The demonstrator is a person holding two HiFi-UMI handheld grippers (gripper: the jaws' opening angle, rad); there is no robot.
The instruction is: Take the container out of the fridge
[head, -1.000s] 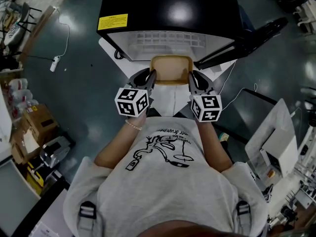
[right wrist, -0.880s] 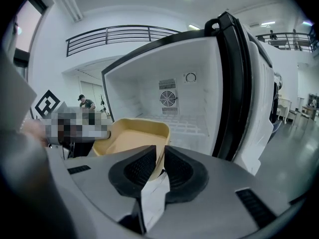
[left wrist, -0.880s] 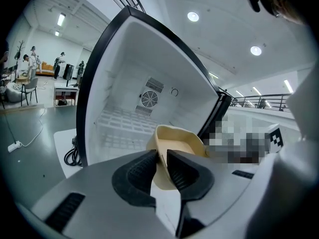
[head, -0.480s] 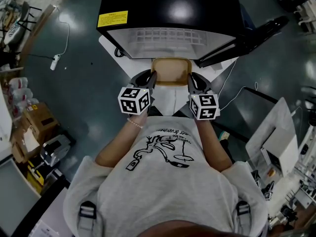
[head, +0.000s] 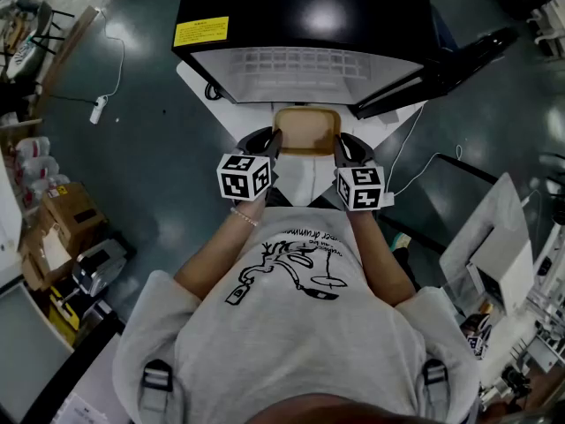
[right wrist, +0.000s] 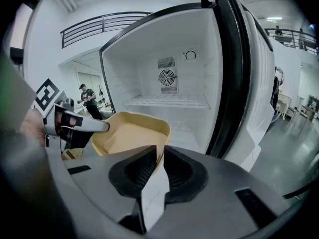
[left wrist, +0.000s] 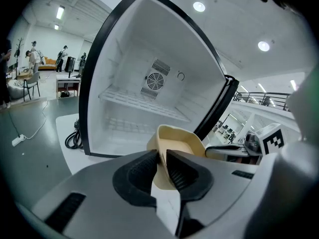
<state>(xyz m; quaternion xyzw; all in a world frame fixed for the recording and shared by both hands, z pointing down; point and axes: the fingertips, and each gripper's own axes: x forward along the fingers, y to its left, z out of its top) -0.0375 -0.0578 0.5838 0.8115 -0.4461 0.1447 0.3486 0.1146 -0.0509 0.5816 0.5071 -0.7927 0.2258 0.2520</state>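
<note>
A tan, empty open container hangs just in front of the open black fridge, clear of its white interior. My left gripper is shut on the container's left rim, and my right gripper is shut on its right rim. In the left gripper view the pads pinch the thin wall of the container, with the right gripper across from it. The right gripper view shows the container pinched the same way, with the left gripper on the far rim. The fridge's wire shelf is bare.
The fridge door stands open to the right. A white base lies under the fridge, with a coiled black cable at its left. Cardboard boxes sit at the left and a white table at the right.
Both grippers and the container have drawn back from the fridge toward the person and sunk a little. The grip on both rims is unchanged.
</note>
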